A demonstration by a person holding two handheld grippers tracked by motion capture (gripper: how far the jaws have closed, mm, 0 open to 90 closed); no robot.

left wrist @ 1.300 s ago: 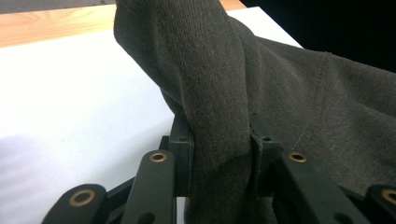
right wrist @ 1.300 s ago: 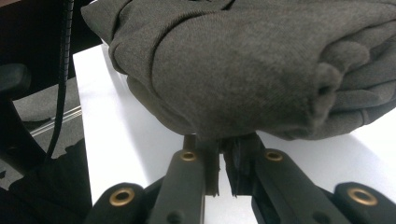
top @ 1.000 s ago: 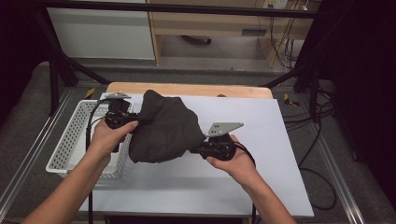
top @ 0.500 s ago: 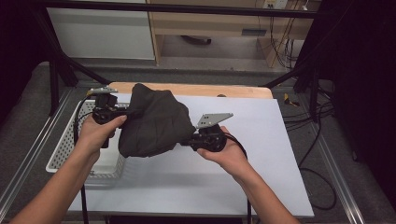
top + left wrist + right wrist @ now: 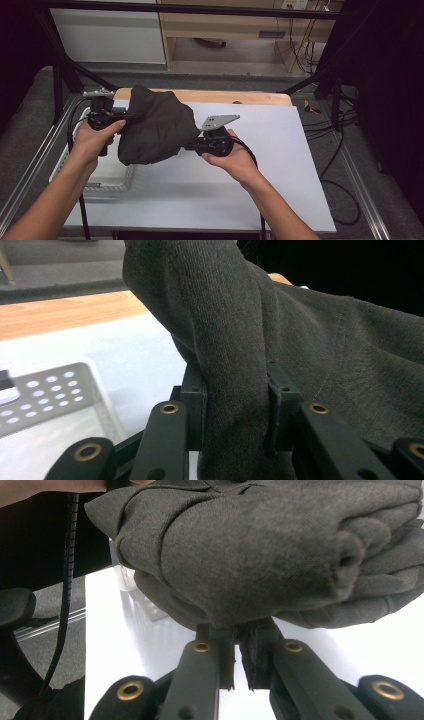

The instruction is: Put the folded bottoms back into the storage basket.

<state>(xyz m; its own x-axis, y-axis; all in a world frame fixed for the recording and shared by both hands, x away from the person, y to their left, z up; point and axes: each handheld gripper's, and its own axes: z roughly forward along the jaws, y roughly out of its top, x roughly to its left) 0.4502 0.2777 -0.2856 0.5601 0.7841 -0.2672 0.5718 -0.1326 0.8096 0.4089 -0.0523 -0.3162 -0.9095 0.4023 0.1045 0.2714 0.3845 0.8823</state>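
— Since a second ago, what has shifted?

— Both my hands have carried the dark folded garment leftward, so its near-left part now hangs over the white perforated basket, where before it sat more toward the middle of the white table.

— Where is the garment held?

— It hangs clear of the table, between my two grippers. My left gripper has its jaws closed down on a thick fold of the cloth; my right gripper pinches a thin edge on the side away from the basket, jaws nearly together.

— And your hands?

— My left hand is raised above the basket's far end, wrapped round the gripper's grip, forearm running back toward me alongside the basket. My right hand sits lower, beside the garment on the side away from the basket, palm turned up under its gripper, forearm angled in from the near edge.

— Beyond the basket?

— A wooden board lies along the table's far edge.
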